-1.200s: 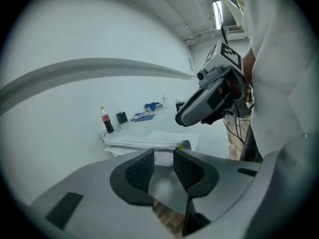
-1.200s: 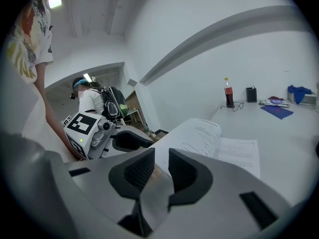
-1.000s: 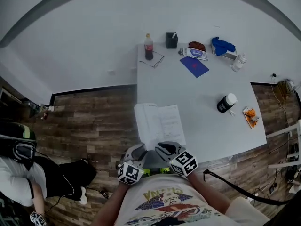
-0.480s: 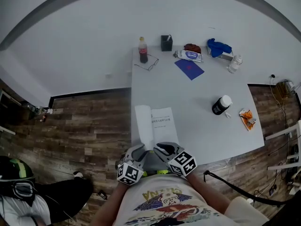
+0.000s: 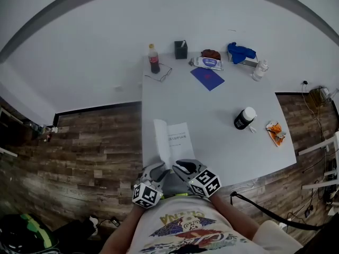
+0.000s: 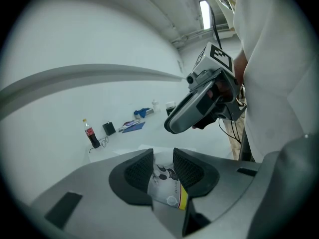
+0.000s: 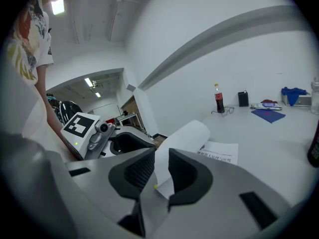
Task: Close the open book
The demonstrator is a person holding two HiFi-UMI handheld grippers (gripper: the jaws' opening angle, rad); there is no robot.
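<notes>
The open book (image 5: 179, 141) lies on the white table (image 5: 228, 147) near its front left corner. Its left half stands up, and the printed right page lies flat. Both grippers are at the book's near edge, close to my body. My left gripper (image 5: 158, 170) is shut on the book's printed cover (image 6: 168, 185), which has a yellow stripe and sits between its pads (image 6: 163, 166). My right gripper (image 5: 183, 166) is shut on a curled white page (image 7: 183, 137) that passes between its jaws (image 7: 160, 169). The flat printed page (image 7: 219, 151) lies beyond it.
At the table's far end stand a cola bottle (image 5: 153, 60), glasses (image 5: 164, 73), a black holder (image 5: 180, 50), a blue notebook (image 5: 207, 78), a blue cloth (image 5: 238, 52) and a water bottle (image 5: 258, 70). A black jar (image 5: 243, 118) and an orange packet (image 5: 275, 133) sit right. Wooden floor lies left.
The book's left half has risen and the open spread looks narrower. The person on the floor at lower left has gone out of view. Both grippers stay at the book's near edge.
</notes>
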